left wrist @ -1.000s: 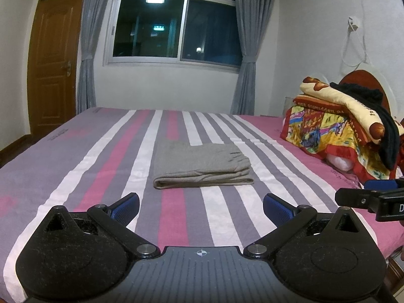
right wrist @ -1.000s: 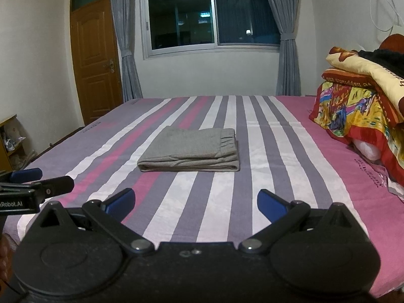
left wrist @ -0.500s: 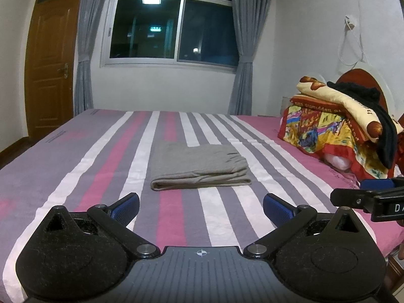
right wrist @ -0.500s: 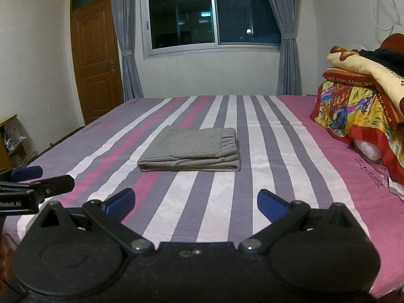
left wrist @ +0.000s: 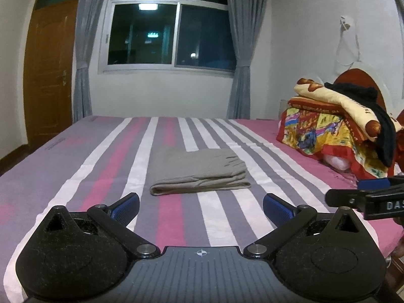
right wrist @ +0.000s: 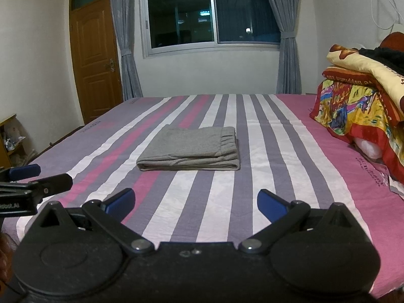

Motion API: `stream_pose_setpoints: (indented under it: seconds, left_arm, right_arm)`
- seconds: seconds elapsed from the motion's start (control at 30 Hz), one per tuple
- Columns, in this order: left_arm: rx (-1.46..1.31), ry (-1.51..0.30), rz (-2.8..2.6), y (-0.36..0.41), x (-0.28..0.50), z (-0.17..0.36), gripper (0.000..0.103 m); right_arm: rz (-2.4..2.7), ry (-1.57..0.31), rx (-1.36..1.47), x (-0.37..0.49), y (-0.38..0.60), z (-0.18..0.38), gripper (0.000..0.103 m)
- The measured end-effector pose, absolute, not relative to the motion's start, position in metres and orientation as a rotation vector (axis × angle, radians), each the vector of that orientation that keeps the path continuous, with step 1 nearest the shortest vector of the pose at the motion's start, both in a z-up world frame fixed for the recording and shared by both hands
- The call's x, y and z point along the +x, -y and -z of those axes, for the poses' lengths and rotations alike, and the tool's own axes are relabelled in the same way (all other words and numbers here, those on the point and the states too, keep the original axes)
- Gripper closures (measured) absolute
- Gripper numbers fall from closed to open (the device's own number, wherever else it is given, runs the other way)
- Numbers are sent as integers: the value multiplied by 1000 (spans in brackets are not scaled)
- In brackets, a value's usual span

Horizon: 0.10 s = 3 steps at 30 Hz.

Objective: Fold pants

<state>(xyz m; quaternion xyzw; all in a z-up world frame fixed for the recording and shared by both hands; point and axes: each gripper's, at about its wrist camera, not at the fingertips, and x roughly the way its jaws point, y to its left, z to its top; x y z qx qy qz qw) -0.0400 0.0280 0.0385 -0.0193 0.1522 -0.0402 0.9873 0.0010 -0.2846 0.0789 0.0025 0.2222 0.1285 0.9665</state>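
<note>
Your gray pants (right wrist: pixel 190 149) lie folded in a flat rectangle on the striped bed (right wrist: pixel 277 176), ahead of both tongs and well apart from them. The left tongs (left wrist: pixel 200 203) and the right tongs (right wrist: pixel 195 202) both stand wide and hold nothing. By the look of it the folding is done and this is the pull-away step. To do it well, draw both tongs straight back and level, keep them spread, and stay clear of the near folded edge so that no layer gets dragged loose.

From the left view the right tongs show only as a dark tip at the right border; from the right view the left tongs poke in at the left border. You cannot see the far edge of the pants, nor how evenly the under layers line up. The waistband end, to the right, looks gathered. The heap of bright bedding (right wrist: pixel 361 108), far right of the tongs, is cut off by the frame.
</note>
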Motion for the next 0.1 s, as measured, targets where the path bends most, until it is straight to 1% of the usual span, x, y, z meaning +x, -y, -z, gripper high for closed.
stream_pose_setpoints:
  seconds: [0.1]
  left_arm:
    - [-43,-307,86,-25,-41,-39,0]
  right_arm:
    - [-257,-454,13,4,286,-77,0]
